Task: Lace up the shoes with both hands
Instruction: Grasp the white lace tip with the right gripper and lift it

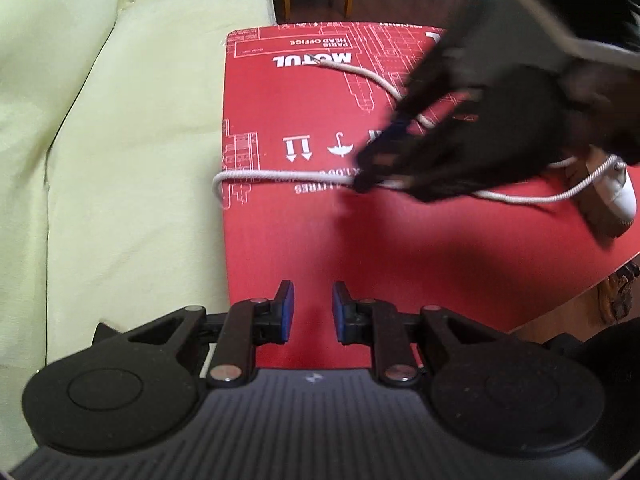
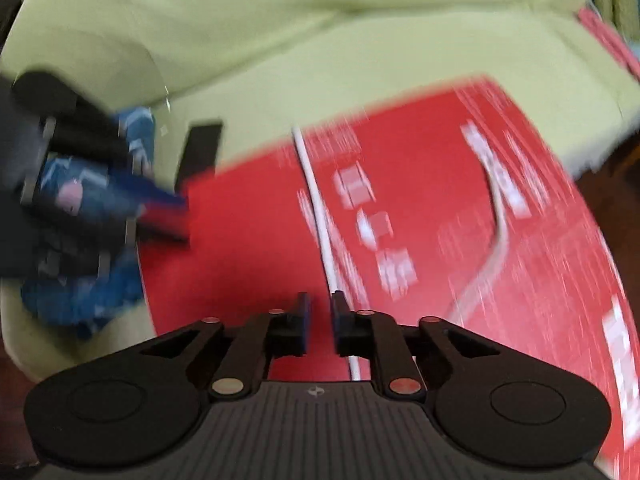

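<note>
The right gripper [image 1: 370, 176] hovers spread over the white lace [image 1: 280, 176] stretched across the red board [image 1: 280, 240] from the shoe [image 1: 612, 196], apparently to grab it, while the left gripper [image 1: 313, 308] waits spread nearby.

The box [image 1: 280, 240] is red with white line drawings, arrows and an umbrella sign. A white lace [image 1: 280, 176] crosses it toward three o'clock, where a white shoe [image 1: 616, 196] sits. At nine o'clock, the sofa [image 1: 120, 120] is pale green. Both black claws carry blue pads [image 1: 289, 312].
</note>
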Available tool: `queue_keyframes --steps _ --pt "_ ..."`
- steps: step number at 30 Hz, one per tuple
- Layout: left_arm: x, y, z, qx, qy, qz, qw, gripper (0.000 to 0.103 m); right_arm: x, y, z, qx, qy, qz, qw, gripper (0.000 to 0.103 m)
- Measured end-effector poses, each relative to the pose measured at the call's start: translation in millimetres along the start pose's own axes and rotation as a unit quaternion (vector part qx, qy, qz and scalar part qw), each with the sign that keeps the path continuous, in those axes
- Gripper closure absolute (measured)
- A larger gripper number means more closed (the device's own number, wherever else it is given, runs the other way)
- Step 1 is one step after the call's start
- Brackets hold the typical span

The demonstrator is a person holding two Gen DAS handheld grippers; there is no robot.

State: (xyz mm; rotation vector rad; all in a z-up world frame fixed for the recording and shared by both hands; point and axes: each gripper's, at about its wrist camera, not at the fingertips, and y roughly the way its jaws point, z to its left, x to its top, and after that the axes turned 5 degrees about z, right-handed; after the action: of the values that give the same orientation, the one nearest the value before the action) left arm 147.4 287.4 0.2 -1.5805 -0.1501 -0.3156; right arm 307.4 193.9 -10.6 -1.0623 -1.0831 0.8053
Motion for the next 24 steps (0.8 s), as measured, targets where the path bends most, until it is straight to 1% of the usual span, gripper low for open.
queue_keyframes --steps 3,6,8,9,13,16,19,20,21,23,24 --pt "-6.3 -2.2 0.2 0.004 -0.006 0.004 1.0 0.086 22.2 18.7 6.4 -0.015 -0.027 -0.003 1.0 0.087" --pt "-10.9 -3.2 1.3 0.005 -0.015 0.004 0.9999 0.086 30.4 30.9 5.6 -0.031 -0.037 0.008 0.999 0.087" --pt "-11.2 -2.6 1.4 0.004 -0.021 0.003 0.9998 0.086 30.5 34.1 3.8 -0.029 -0.033 0.01 0.999 0.087" --pt "-11.1 -2.5 1.4 0.003 -0.024 0.002 0.9997 0.086 29.5 32.9 2.7 -0.027 -0.031 0.013 0.999 0.1" --pt "-9.3 -5.2 2.6 -0.011 -0.044 -0.007 0.999 0.086 7.5 16.3 0.4 -0.004 -0.001 0.039 0.999 0.102" --pt "-4.7 -1.9 2.9 -0.033 -0.067 -0.012 0.9971 0.086 -37.6 -5.1 1.4 0.004 0.032 0.081 0.996 0.102" --pt "3.4 4.6 1.0 -0.06 -0.092 -0.014 0.9938 0.086 -81.3 -13.1 8.4 0.013 0.061 0.131 0.989 0.101" --pt "6.1 6.7 0.8 -0.069 -0.105 -0.015 0.992 0.086 -91.8 -13.7 9.7 0.02 0.066 0.143 0.987 0.099" --pt "8.1 8.4 1.0 -0.077 -0.118 -0.015 0.9899 0.086 -98.8 -15.3 10.0 0.027 0.069 0.146 0.987 0.093" --pt "11.5 11.4 1.0 -0.088 -0.143 -0.014 0.9857 0.086 -107.1 -19.5 11.9 0.036 0.066 0.147 0.986 0.092" --pt "11.2 12.0 0.1 -0.084 -0.149 -0.012 0.9852 0.086 -108.2 -21.9 13.9 0.036 0.058 0.147 0.987 0.091"
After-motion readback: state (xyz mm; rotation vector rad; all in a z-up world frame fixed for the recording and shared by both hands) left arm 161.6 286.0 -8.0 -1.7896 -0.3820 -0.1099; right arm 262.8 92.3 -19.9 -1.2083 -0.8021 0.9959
